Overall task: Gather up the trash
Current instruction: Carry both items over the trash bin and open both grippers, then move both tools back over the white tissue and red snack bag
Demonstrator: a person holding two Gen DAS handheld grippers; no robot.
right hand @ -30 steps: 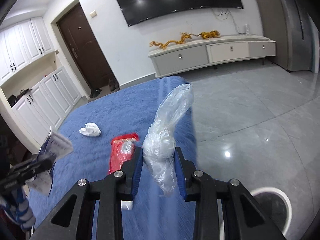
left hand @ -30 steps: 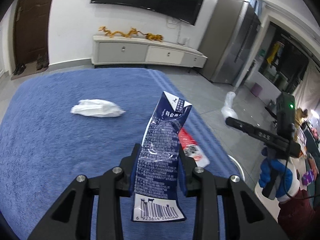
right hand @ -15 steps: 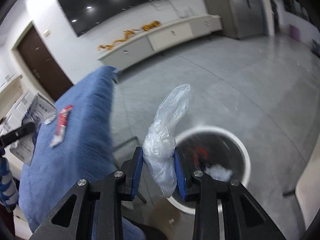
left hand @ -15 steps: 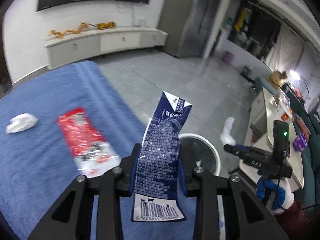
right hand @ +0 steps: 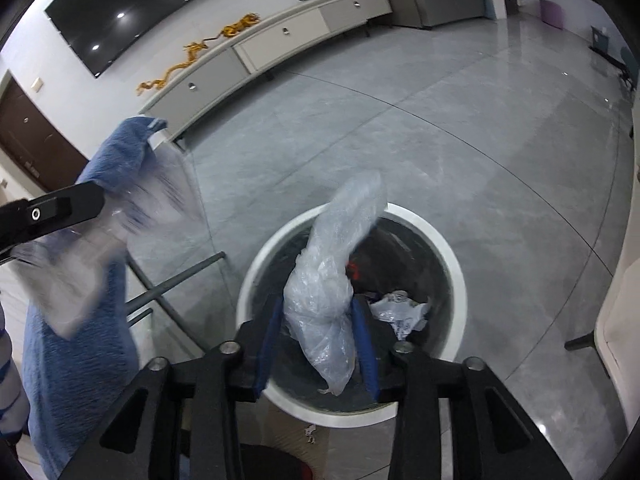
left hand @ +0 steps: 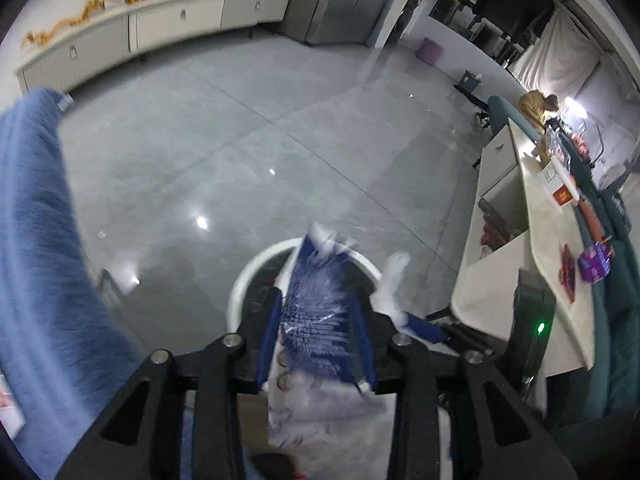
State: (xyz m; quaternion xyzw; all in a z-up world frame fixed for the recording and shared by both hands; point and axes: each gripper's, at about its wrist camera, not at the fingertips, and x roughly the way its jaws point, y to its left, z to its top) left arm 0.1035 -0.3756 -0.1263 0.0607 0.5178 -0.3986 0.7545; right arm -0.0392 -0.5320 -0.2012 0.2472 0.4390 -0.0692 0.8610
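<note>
Left tongs [left hand: 316, 340]: your jaws have just been opening; the blurred blue carton [left hand: 316, 304] is between them, above the white bin [left hand: 240, 284].
Right tongs [right hand: 316, 340]: just opening too; the clear plastic bag [right hand: 328, 280] hangs between them over the bin [right hand: 452, 256].

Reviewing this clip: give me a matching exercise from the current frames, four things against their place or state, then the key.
Things:
1. blue milk carton
2. clear plastic bag
3. white-rimmed trash bin
4. blue blanket

Places or states:
A. on the floor, already holding trash
B. between the pads of the right gripper
C. draped over the table edge at the left
D. blurred, between the pads of the left gripper

Pairs: 1-D, 2-B, 3-A, 4-C
</note>
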